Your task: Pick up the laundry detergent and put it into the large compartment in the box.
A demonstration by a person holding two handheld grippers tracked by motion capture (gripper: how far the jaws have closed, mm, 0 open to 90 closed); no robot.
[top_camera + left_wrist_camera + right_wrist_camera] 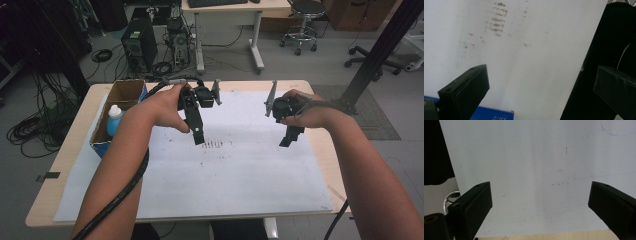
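Both the left gripper and the right gripper hover with jaws spread, holding nothing, above the white paper, well apart.

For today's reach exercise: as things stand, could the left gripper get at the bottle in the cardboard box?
Probably yes. The left gripper hangs open above the white sheet, and the bottle stands upright in the open-topped cardboard box just to its left. Nothing lies between them, though the box wall would likely force an approach from above.
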